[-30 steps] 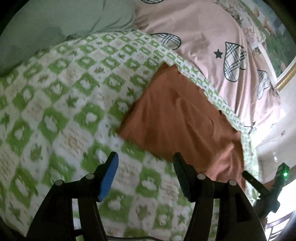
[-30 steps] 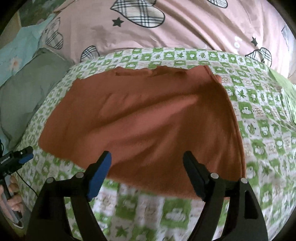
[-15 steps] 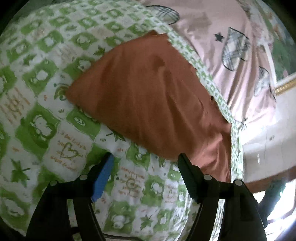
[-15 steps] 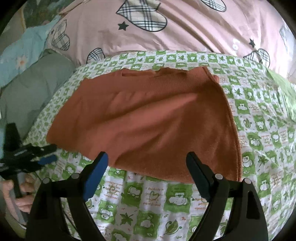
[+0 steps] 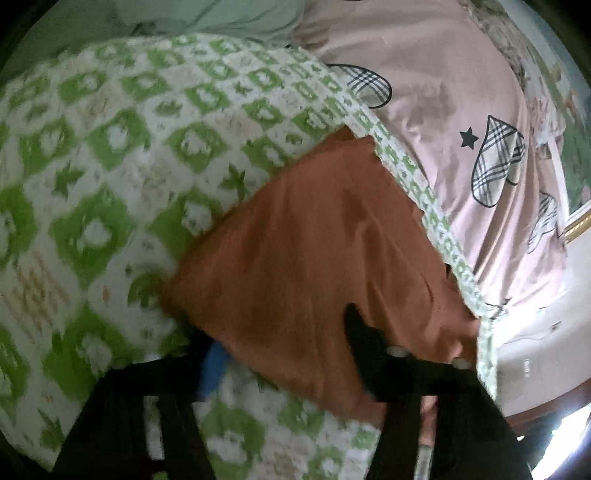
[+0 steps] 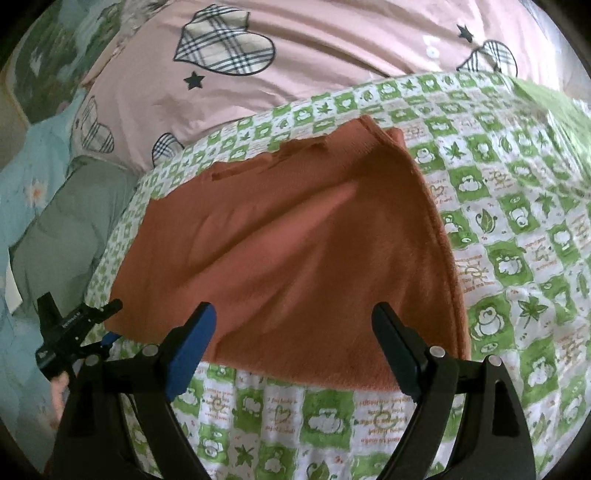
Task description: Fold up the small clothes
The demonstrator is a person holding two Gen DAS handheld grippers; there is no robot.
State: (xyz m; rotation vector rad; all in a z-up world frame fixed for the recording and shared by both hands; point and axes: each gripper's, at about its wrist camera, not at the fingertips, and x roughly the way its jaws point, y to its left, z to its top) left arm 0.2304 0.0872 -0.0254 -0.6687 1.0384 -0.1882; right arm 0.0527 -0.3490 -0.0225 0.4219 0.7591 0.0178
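Observation:
An orange cloth [image 5: 314,258] [image 6: 295,240] lies flat on the green-and-white checked blanket [image 5: 110,166] [image 6: 517,221]. My left gripper [image 5: 288,354] is at the cloth's near corner. Its jaws are closing with the cloth's edge between them, and a wide gap still shows. The blue pad [image 5: 214,365] is partly hidden under that edge. The right wrist view also shows the left gripper [image 6: 107,325], at the cloth's left corner. My right gripper [image 6: 295,347] stands open just above the cloth's near hem, its fingers well apart and nothing held.
A pink duvet with plaid hearts [image 6: 332,55] [image 5: 461,110] lies beyond the blanket. A grey-green pillow [image 6: 66,229] [image 5: 221,18] and light blue flowered fabric [image 6: 33,192] are on the left. A hand [image 6: 59,391] holds the left gripper. A gilt frame edge [image 5: 580,221] shows far right.
My left gripper has come in onto the cloth's corner and its jaws have narrowed around the edge. My right gripper has rolled and shifted along the cloth's near hem, still wide open.

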